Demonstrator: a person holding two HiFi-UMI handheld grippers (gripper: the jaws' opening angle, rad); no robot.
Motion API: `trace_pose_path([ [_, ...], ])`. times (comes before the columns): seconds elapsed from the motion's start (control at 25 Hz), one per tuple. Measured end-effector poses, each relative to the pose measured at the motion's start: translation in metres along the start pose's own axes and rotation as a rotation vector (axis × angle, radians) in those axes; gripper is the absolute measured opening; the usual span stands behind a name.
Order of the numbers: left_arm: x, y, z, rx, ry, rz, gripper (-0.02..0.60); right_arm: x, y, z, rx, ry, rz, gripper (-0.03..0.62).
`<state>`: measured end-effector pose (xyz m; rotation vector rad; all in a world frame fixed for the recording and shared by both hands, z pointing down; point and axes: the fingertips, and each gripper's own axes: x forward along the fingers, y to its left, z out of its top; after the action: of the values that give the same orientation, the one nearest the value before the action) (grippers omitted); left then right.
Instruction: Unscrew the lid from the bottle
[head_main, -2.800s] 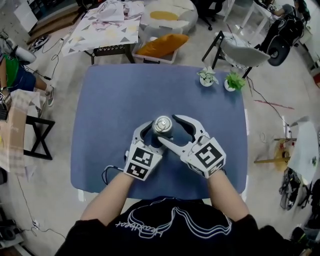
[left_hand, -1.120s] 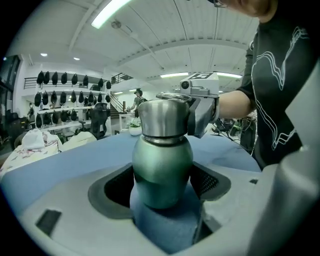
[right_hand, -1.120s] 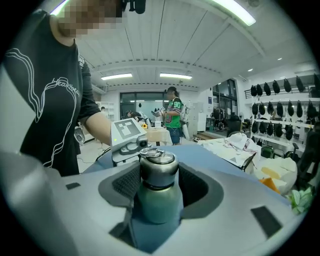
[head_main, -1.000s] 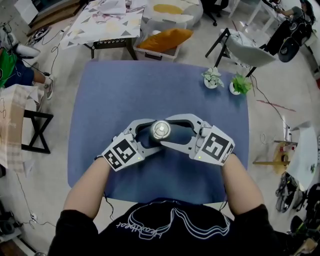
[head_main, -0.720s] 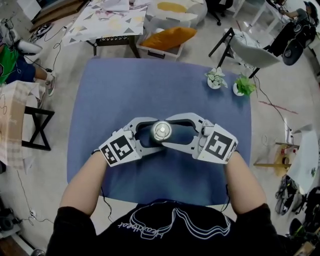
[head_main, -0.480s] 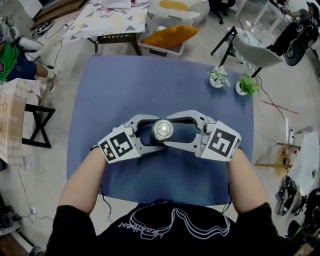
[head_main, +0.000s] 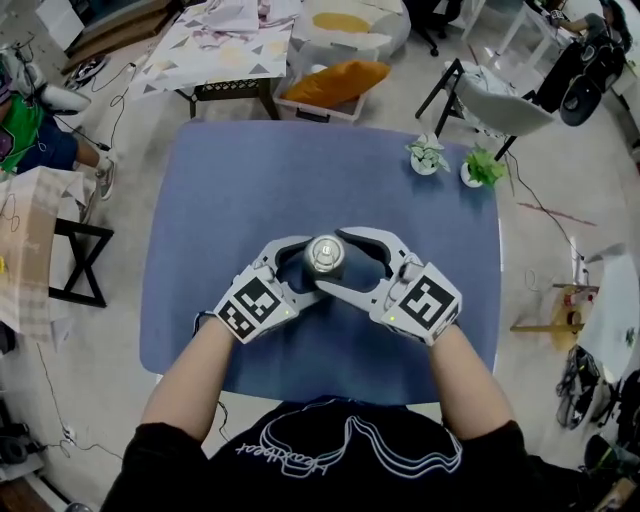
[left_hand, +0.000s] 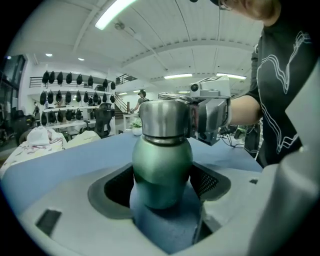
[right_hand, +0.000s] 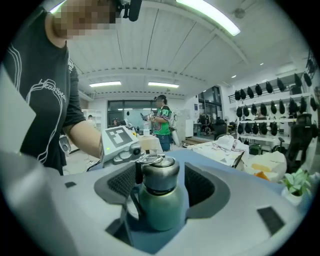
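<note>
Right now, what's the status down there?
Left gripper clamped on green metal bottle. Right gripper fingers just opened, around silver lid. Lid still on. Nothing blocking.

Beyond the right claw (head_main: 335, 262), two small green potted plants (head_main: 421, 155) stand on a blue tabletop (head_main: 250, 180); a white plastic chair (head_main: 500, 105) sits farther off.

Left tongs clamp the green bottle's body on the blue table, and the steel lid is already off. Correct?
No. The steel lid still sits on the green bottle, as the left gripper view shows. The left tongs do clamp the bottle's body on the blue table.
</note>
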<state>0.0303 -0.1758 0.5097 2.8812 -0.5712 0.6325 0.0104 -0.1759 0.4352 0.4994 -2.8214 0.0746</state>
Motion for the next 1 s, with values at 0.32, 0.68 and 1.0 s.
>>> trace_pose_path([
  [0.32, 0.0, -0.0004, -0.0015, -0.125, -0.029, 0.226, 0.348, 0.0018, 0.0012, 0.0008, 0.001, -0.036, -0.192, 0.311],
  [0.68, 0.0006, -0.0003, -0.0019, -0.164, -0.052, 0.325, 0.348, 0.0035, -0.0002, -0.001, 0.013, -0.057, -0.279, 0.259],
  [1.0, 0.0001, 0.0005, 0.0003, -0.141, -0.082, 0.303, 0.348, 0.0036, -0.0001, 0.0006, 0.004, -0.063, -0.242, 0.256],
])
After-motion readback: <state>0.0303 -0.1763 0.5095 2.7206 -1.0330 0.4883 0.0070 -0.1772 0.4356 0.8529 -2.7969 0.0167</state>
